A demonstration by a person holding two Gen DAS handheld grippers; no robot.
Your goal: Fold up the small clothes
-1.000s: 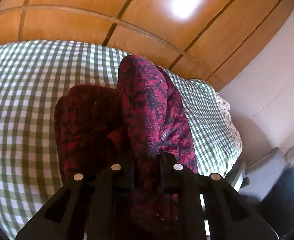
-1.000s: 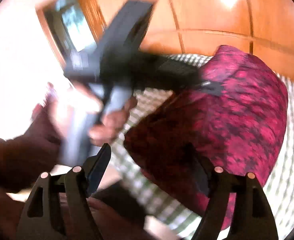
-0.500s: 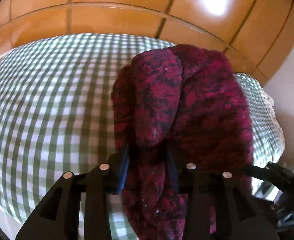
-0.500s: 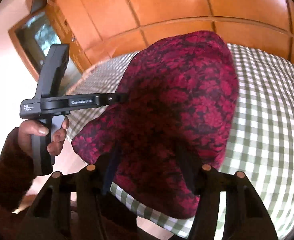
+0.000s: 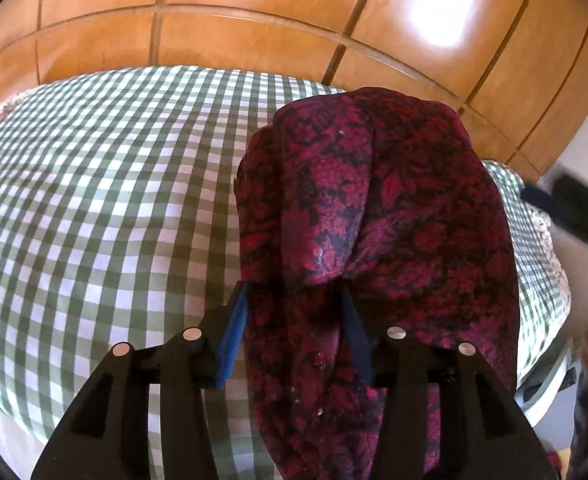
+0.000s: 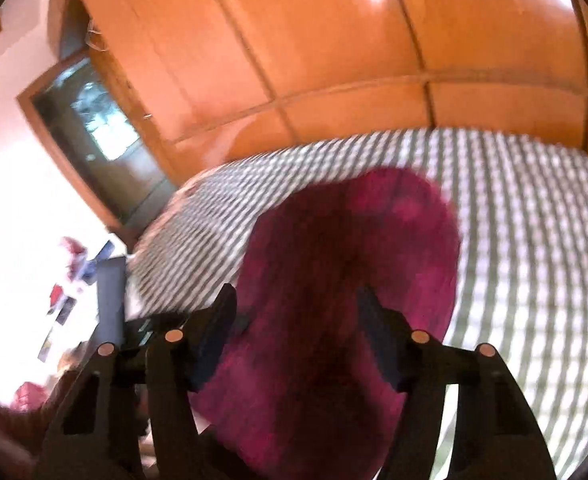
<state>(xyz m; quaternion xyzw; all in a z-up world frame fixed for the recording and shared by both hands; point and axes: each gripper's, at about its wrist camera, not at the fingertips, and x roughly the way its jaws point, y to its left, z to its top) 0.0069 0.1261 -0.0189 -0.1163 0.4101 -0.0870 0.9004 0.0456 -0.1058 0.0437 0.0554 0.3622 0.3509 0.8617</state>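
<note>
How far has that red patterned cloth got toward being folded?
Done: the red patterned garment already lies doubled over on the checked bedspread, one layer lapping another. In hand: the left gripper is opening with cloth between its fingers; the right gripper straddles the cloth too, though that view is blurred. Left: letting go fully and probably another fold or smoothing.
</note>
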